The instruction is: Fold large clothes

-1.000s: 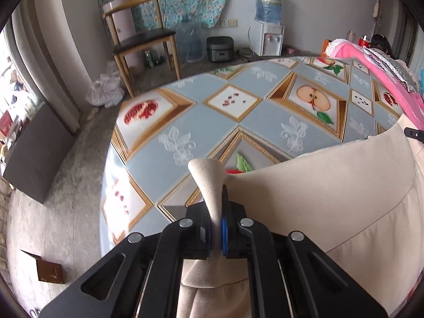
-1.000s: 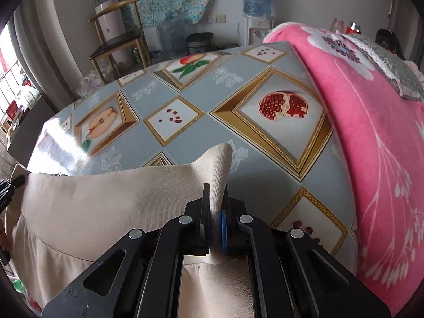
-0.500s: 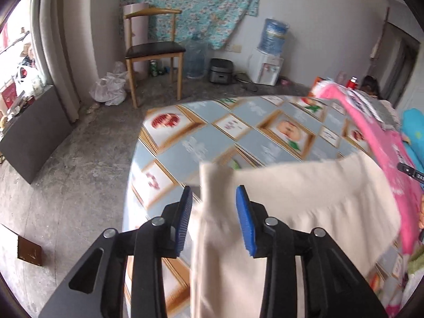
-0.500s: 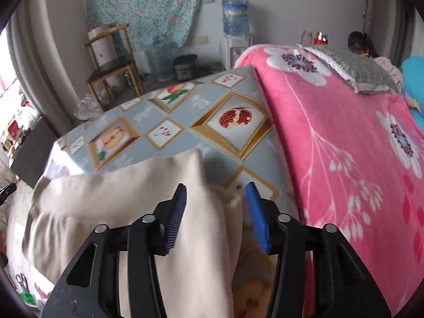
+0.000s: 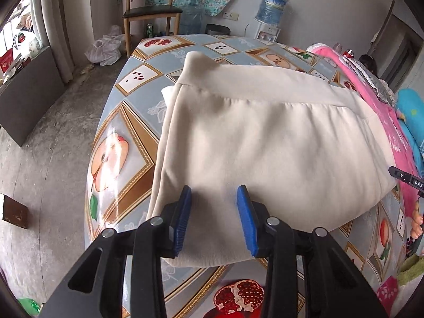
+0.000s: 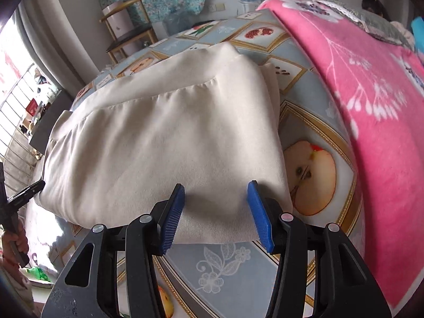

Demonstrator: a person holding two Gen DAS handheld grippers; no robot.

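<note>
One folded cream garment (image 5: pixel 265 143) lies on the surface (image 5: pixel 127 122) beside one pink blanket (image 6: pixel 371 92). Two hand-held grippers, left (image 5: pixel 214 218) and right (image 6: pixel 216 213), are spread wide, holding nothing.

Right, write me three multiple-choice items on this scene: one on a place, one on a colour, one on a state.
1. Where does the cream garment lie?
A. on the patterned tablecloth
B. on the wooden chair
C. on the floor

2. What colour is the blanket beside the garment?
A. green
B. pink
C. black

3. How do the left tongs and right tongs stand?
A. both clamped on cloth
B. one clamped, one open
C. both open, gripping nothing

Answers: 1 A, the folded garment rests flat on the fruit-print cloth. 2 B, pink with white flowers in the right wrist view. 3 C, the blue pads stand apart over the garment.
</note>
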